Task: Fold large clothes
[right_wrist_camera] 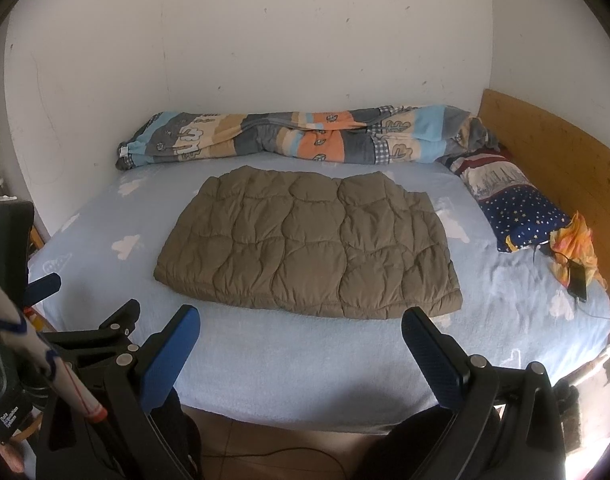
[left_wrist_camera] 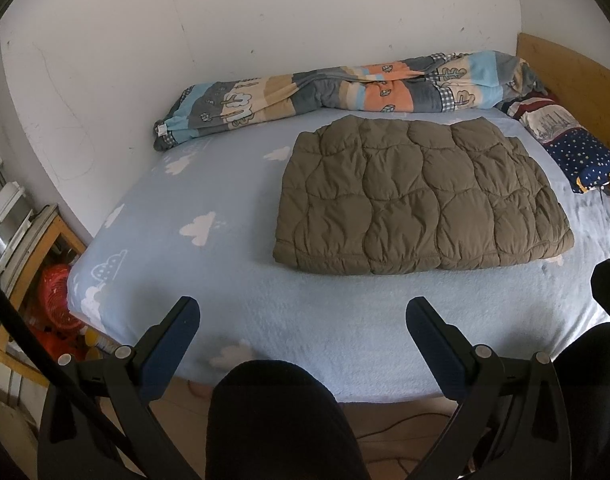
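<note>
Jacket (right_wrist_camera: 305, 240), olive and quilted, lies folded flat mid-bed on the blue sheet (right_wrist_camera: 265, 360), with bare sheet all around its edges. We hold our left gripper (left_wrist_camera: 301, 320) and right gripper (right_wrist_camera: 301, 328) back at the near edge, jaws wide, gripping nothing.

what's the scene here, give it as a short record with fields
surface: bed with light blue cloud-print sheet
garment: olive quilted jacket, folded into a flat rectangle, mid-bed
left gripper: open, empty, over the near bed edge
right gripper: open, empty, short of the jacket's near hem
behind jacket: patterned duvet rolled along the wall
head end: star-print pillow by the wooden headboard
other items: phone on a cable, orange cloth beside the pillow
</note>
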A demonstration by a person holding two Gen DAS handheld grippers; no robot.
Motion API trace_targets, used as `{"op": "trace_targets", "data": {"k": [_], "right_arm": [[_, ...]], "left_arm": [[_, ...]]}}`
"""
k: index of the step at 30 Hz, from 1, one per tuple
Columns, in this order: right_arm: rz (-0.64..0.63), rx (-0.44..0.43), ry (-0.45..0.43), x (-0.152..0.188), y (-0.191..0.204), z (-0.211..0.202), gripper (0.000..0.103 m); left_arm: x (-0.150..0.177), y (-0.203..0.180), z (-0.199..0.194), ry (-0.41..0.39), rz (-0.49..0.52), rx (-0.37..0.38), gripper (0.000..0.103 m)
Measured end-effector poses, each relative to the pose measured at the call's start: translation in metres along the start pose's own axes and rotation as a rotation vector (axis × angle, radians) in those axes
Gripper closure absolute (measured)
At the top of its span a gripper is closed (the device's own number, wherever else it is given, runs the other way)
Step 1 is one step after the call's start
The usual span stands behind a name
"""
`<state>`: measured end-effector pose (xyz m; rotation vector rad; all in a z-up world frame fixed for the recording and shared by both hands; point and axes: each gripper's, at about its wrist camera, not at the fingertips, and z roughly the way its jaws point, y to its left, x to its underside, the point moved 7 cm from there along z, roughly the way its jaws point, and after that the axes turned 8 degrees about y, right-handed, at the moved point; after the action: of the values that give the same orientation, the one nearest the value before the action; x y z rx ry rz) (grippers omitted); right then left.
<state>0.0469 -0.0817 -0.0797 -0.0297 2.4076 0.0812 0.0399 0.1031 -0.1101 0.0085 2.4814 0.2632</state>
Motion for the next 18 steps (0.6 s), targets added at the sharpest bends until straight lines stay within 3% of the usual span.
{"op": "trace_targets", "data": {"k": [18], "right_arm": [[0.003, 0.0, 0.001, 0.01, -0.003, 0.002, 0.001]], "left_arm": [[0.003, -0.002, -0.001, -0.001, 0.003, 0.0, 0.0]]}}
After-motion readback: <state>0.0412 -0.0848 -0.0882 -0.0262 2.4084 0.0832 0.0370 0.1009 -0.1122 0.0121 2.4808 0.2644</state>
